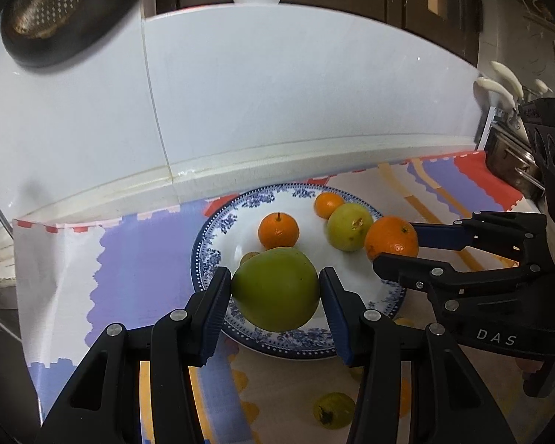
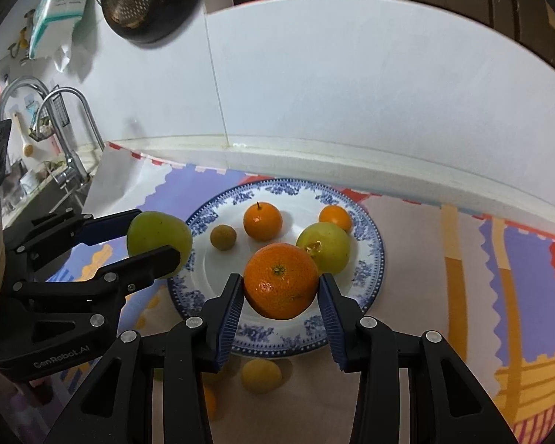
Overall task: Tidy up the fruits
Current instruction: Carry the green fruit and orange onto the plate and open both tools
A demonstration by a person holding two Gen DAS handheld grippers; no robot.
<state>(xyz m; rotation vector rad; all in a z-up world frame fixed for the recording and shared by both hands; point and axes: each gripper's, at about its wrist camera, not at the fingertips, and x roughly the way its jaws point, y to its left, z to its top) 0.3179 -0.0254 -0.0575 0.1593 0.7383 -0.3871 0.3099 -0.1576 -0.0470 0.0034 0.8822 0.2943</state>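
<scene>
My left gripper is shut on a large green fruit, held just above the near rim of a blue-patterned white plate. My right gripper is shut on a big orange over the same plate. Each gripper shows in the other's view: the right one beside the plate's right side, the left one at its left edge. On the plate lie an orange with a stem, a smaller orange, a blemished green fruit and a small brown fruit.
A yellowish fruit lies on the patterned mat just in front of the plate. A white tiled wall rises close behind. A tap and sink stand at the left, a utensil rack at the right, and a strainer hangs overhead.
</scene>
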